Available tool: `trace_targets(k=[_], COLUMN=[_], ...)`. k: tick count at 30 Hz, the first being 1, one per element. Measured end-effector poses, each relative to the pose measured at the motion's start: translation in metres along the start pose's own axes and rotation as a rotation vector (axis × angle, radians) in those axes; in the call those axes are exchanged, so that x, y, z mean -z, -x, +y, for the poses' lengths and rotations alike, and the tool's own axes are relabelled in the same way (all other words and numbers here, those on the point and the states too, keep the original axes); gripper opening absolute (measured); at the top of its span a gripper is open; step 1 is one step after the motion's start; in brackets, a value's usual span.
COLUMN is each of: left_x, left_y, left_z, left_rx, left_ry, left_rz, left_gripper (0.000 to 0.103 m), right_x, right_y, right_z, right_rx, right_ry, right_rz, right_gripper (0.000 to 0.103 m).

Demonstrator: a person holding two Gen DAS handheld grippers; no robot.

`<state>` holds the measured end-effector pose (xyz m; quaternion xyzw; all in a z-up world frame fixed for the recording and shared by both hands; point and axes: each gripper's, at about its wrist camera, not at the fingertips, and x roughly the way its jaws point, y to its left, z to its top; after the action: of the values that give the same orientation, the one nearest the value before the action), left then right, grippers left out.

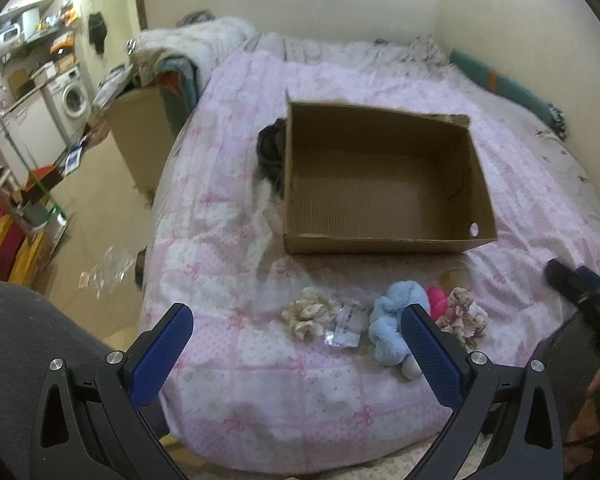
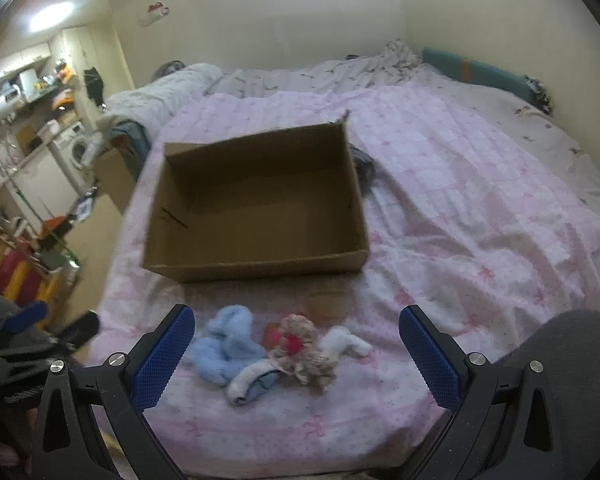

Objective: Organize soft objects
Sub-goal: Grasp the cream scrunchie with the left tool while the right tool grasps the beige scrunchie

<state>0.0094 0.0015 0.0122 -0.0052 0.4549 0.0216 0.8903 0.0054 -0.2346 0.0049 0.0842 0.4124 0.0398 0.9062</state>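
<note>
Currently, the landmark for all positions is the cardboard box (image 1: 384, 184), which sits open-topped and empty on the pink quilt (image 1: 228, 216) of the bed.

1. Tool state. The left gripper (image 1: 296, 344) has its 2 blue pads spread wide and holds nothing. The right gripper (image 2: 296, 344) is likewise spread wide and empty. Both hover on the near side of the box, above the quilt's front edge.

2. Task items. The soft objects lie in a loose row on the quilt, just in front of the box's near wall:
- a cream scrunchie (image 1: 308, 316), toward the box's left corner;
- a small clear packet (image 1: 346, 322), touching the cream scrunchie;
- a light-blue plush item (image 2: 226, 344), near the middle of the row;
- a pink item (image 1: 436, 300), partly hidden between its neighbours;
- a floral scrunchie (image 2: 300, 350), toward the box's right corner;
- a white fuzzy piece (image 2: 346, 342), touching the floral scrunchie.

3. A dark bundle of fabric (image 1: 272, 152) rests against the box's left wall, outside it.

4. Assessment. The box appears positioned as the collection bin, its mouth facing up so items can be dropped in from above. The open pads suggest a pick is being prepared; no item has been collected yet. Which item comes first cannot be determined.
</note>
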Motion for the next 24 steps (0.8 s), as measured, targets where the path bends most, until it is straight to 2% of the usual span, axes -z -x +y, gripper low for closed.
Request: trace_targets(k=[3, 5, 10, 14, 19, 23, 24], left_x=[-0.016, -0.025, -0.049, -0.059, -0.050, -0.039, -0.035], left_y=[-0.004, -0.005, -0.016, -0.048, -0.100, -0.134, -0.145], left_z=[0.005, 0.008, 0.015, 0.024, 0.027, 0.026, 0.024], left_rx=[-0.009, -0.001, -0.010, 0.001, 0.020, 0.067, 0.084], left_ry=[0.030, 0.042, 0.056, 0.078, 0.075, 0.097, 0.106], left_rz=[0.061, 0.074, 0.121, 0.248, 0.416, 0.497, 0.527], left_gripper=[0.103, 0.103, 0.103, 0.103, 0.102, 0.076, 0.074], right_x=[-0.017, -0.030, -0.061, -0.077, -0.082, -0.074, -0.070], right_y=[0.005, 0.008, 0.005, -0.008, -0.030, -0.050, -0.055], right_z=[-0.009, -0.013, -0.023, -0.036, -0.048, -0.053, -0.055], right_rx=[-0.033, -0.047, -0.005, 0.011, 0.011, 0.025, 0.026], right_ry=[-0.061, -0.076, -0.056, -0.053, -0.083, -0.089, -0.096], right_rz=[0.022, 0.022, 0.037, 0.083, 0.134, 0.156, 0.165], right_gripper=[0.103, 0.103, 0.103, 0.103, 0.103, 0.103, 0.103])
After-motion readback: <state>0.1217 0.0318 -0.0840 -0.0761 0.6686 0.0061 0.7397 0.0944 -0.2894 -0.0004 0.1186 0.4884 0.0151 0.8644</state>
